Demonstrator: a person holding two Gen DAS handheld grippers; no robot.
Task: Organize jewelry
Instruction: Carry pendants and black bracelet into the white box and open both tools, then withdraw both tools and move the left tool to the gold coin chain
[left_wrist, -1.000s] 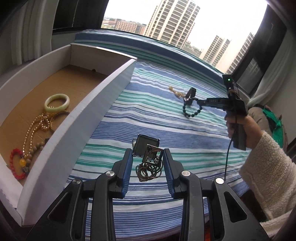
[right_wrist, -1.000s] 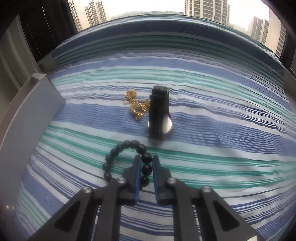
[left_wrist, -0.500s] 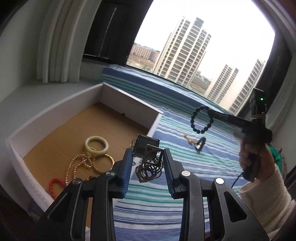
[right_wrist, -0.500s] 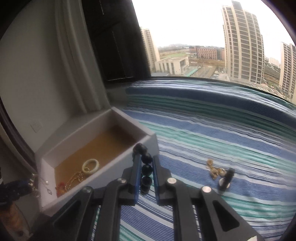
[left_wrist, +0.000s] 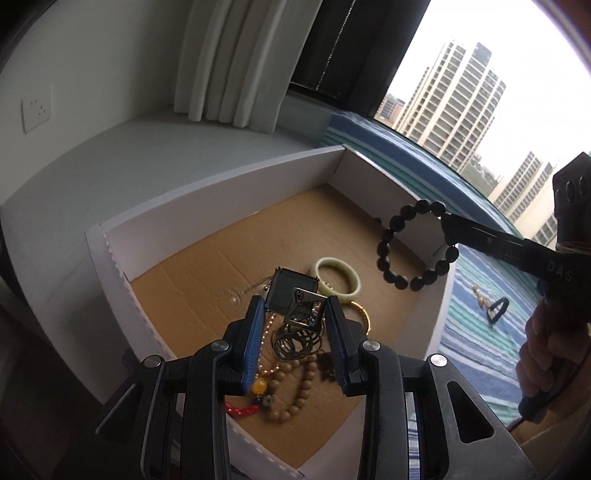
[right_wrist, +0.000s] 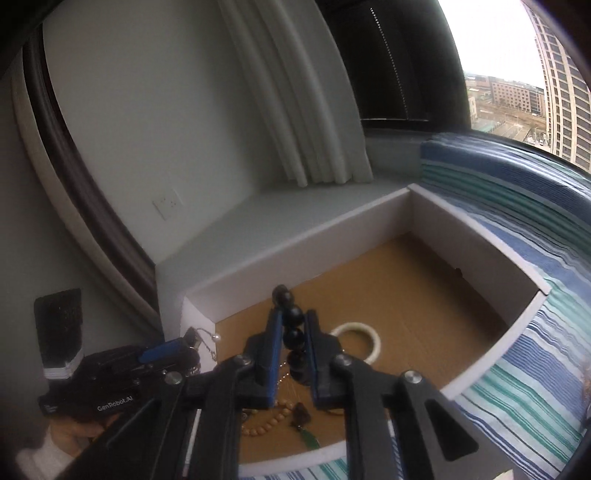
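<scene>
1. So, both grippers hung over the white box with the brown floor, and each one carried something.
2. The left gripper had its fingers pinching a dark square pendant from both sides, with a bunch of thin wire rings hanging under it.
3. The right gripper had its fingers pressed almost together on the black bead bracelet, which dangled as a loop over the box near the wall at 3 o'clock.
4. I thought the good way to drop them was to go lower first, close to the floor of the box, then let go gently.
5. I thought the bare floor at 12 o'clock was the best spot, because the pile at 6 o'clock could get tangled with the wire rings.
6. I also thought one hand should let go at a time, so the two pieces would not land on each other.
7. In the box I counted one pale green bangle, one tan bead string, one red bead piece, one thin pearl chain and one gold ring partly hidden.
8. On the striped cloth at 3 o'clock I counted two things left: one gold chain and one small dark thing I could not name.
9. That made two grippers, two carried pieces and one box.
</scene>
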